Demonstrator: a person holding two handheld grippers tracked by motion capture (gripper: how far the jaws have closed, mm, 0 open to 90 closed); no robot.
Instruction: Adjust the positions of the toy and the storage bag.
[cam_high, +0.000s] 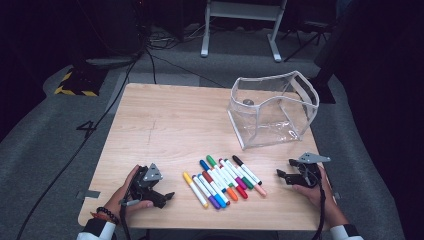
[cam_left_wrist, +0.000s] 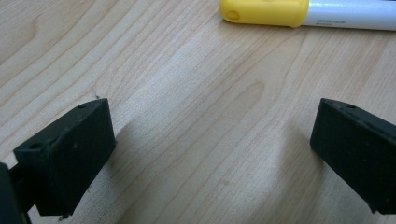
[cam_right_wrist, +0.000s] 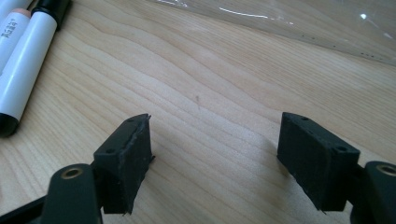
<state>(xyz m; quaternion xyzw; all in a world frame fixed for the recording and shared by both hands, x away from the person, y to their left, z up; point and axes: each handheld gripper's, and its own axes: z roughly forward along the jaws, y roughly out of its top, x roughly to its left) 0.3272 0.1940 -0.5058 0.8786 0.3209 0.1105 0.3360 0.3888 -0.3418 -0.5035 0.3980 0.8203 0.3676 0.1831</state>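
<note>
a row of markers (cam_high: 223, 182) is seen lying side by side in the lower middle of the high view, on the wooden tabletop (cam_high: 160, 125). the clear pouch (cam_high: 272, 110) is stood upright toward the upper right of that frame, well apart from the markers, mouth open at the top.

the left hand-held gripper (cam_high: 162, 196) is held at the lower left of the high view, resting low on the tabletop, pointed toward the yellow marker (cam_high: 195, 190) at the left end of the row. the right hand-held gripper (cam_high: 285, 174) is held at the lower right, just beside the black marker (cam_high: 247, 170) and the peach marker (cam_high: 258, 189) at the right end.

jaw spacing is kinda hard to judge from up there, but it's made plain in the gripper views. in the left gripper view the left hand-held gripper (cam_left_wrist: 212, 140) is seen released, jaws wide apart with bare wood between them, and the yellow marker (cam_left_wrist: 303, 13) is shown across the top right of the frame, cap toward the left, untouched. in the right gripper view the right hand-held gripper (cam_right_wrist: 215, 154) is likewise released, nothing gripped, with the black marker (cam_right_wrist: 28, 70) and a sliver of the peach marker (cam_right_wrist: 10, 28) caught at the upper left, and the pouch's (cam_right_wrist: 303, 25) clear wall stretched across the top right.
</note>
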